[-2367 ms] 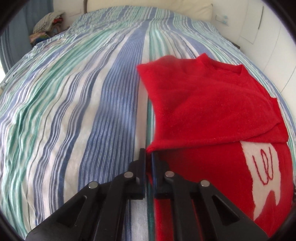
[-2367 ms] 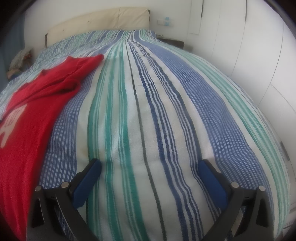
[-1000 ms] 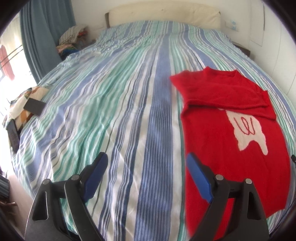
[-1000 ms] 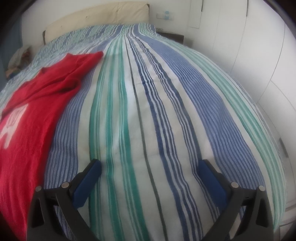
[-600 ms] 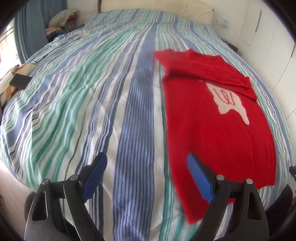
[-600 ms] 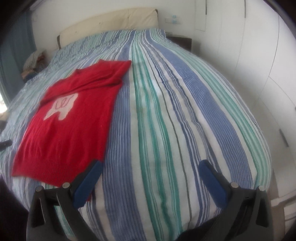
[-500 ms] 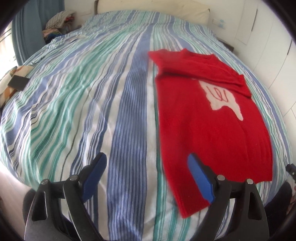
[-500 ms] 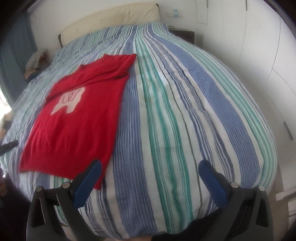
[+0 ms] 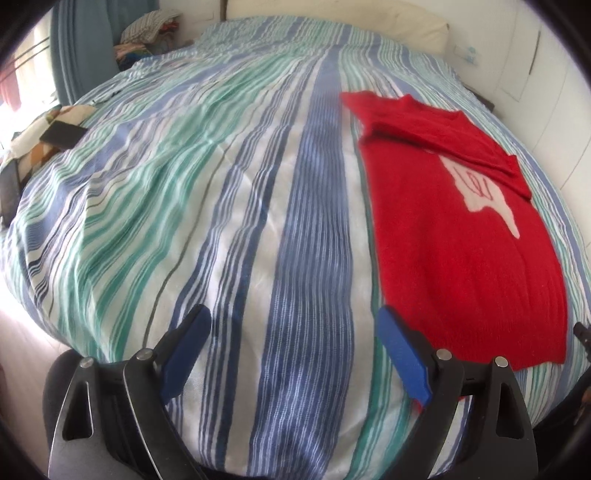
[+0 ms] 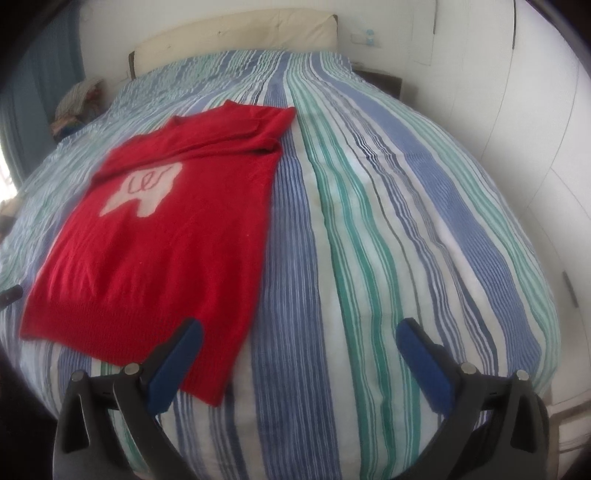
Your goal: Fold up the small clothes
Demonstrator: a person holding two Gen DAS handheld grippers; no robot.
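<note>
A red sweater (image 9: 461, 236) is lying flat on the striped bedspread (image 9: 221, 184), filling the right half of the left wrist frame and the left half of the right wrist frame (image 10: 159, 243). Its sleeves are lying folded across the chest at the far end (partly covering a white motif (image 10: 142, 192)).

The left gripper (image 9: 295, 350) is hovering at the bottom of its frame with jaws spread wide, grasping nothing; its right-hand finger is sitting over the sweater's near corner. The right gripper (image 10: 299, 354) is likewise gaping and holding nothing, its left-hand finger overlapping the sweater's hem in the lower left.

A pile of clothes (image 9: 147, 33) is sitting in the upper left, beside a blue curtain (image 9: 81, 48).
</note>
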